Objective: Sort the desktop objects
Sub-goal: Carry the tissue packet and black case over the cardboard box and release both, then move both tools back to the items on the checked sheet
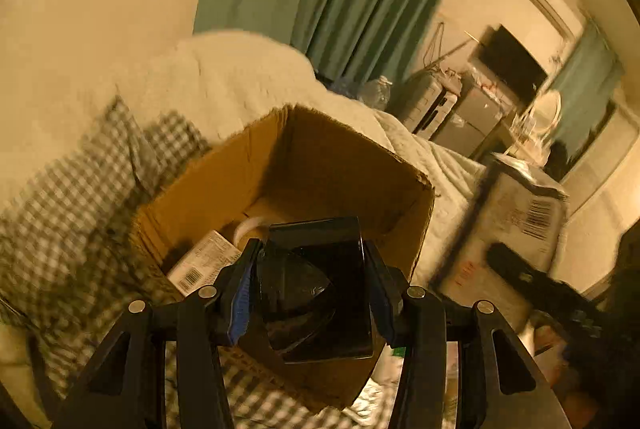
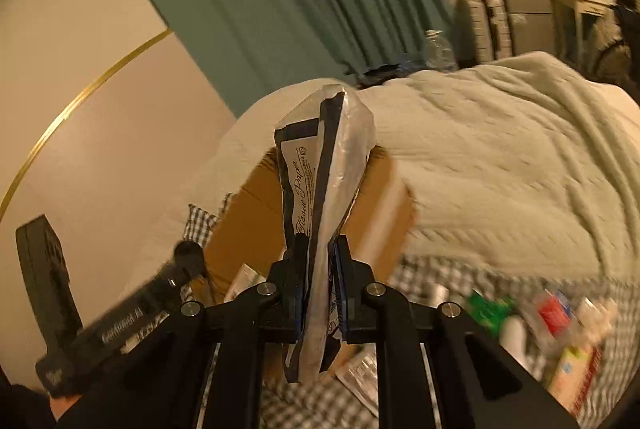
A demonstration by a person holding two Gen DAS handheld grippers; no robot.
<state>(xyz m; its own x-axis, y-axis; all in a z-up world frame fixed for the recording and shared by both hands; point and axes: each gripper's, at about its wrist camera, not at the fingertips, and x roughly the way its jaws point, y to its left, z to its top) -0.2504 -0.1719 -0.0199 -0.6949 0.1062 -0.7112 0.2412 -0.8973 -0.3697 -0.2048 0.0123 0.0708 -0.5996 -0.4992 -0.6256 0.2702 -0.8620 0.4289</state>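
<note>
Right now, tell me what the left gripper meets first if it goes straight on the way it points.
Probably the open cardboard box: the left gripper, holding a black glossy box, points into it. Depth is unclear.

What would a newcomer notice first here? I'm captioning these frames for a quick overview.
The left gripper clamps a glossy black box just above an open cardboard box. The right gripper pinches a tissue paper pack that stands up before a pale green blanket.
</note>
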